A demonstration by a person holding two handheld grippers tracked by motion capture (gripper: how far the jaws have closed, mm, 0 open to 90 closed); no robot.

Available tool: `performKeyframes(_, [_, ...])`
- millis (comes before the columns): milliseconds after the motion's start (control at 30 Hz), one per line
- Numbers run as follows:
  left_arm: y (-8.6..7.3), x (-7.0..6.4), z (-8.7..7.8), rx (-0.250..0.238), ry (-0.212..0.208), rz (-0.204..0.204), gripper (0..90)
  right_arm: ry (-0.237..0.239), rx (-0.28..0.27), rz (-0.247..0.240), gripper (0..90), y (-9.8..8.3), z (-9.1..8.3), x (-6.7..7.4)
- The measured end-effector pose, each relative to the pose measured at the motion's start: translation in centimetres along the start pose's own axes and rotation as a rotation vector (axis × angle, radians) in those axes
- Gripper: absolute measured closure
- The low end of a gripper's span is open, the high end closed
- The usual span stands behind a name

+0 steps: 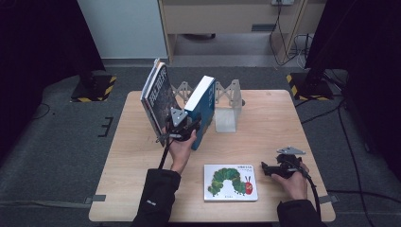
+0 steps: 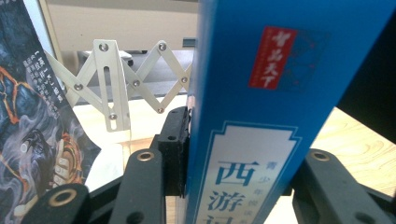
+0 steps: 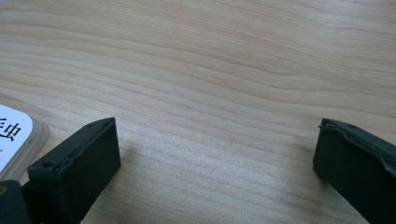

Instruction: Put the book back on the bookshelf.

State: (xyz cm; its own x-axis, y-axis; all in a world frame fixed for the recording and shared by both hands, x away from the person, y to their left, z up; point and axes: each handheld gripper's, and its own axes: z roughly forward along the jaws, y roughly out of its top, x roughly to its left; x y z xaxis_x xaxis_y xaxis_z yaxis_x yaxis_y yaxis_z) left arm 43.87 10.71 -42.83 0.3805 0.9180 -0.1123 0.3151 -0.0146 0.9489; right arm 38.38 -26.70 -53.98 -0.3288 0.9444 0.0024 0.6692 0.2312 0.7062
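A blue book [image 1: 204, 101] stands upright on the wooden table [image 1: 269, 123], and my left gripper [image 1: 187, 127] is shut on its lower spine edge. In the left gripper view the blue book [image 2: 261, 116] sits between the jaws; the left pad [image 2: 173, 149] presses on its cover and the other pad is hidden behind it. A dark illustrated book [image 1: 158, 94] leans just to its left. My right gripper [image 1: 267, 169] rests low at the table's right front, open, with bare wood between its fingers [image 3: 217, 154].
A white expanding book rack [image 1: 227, 104] stands behind the blue book, its lattice [image 2: 121, 84] visible past the jaws. A caterpillar picture book [image 1: 231, 182] lies flat near the front edge, its corner [image 3: 11, 135] beside my right gripper.
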Motion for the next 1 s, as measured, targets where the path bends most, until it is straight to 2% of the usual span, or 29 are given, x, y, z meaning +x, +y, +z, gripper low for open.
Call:
performKeyframes(333, [0.4, -0.8, 0.6, 0.013, 0.042, 0.012, 59.5, -0.002, 0.001, 0.005, 0.6, 0.0, 0.0, 0.0])
performKeyframes(733, [0.6, -0.9, 1.4, 0.009, 0.048, -0.001, 59.2, -0.003, 0.0, 0.004, 0.5, 0.1, 0.1, 0.1])
performKeyframes(867, [0.7, -0.7, 1.8, 0.009, 0.036, -0.006, 58.8, -0.002, 0.001, 0.004, 0.5, 0.1, 0.1, 0.1])
performKeyframes(1000, [0.3, -0.3, 1.8, -0.012, 0.0, -0.011, 56.9, -0.003, 0.0, 0.004, 0.5, 0.1, 0.1, 0.1])
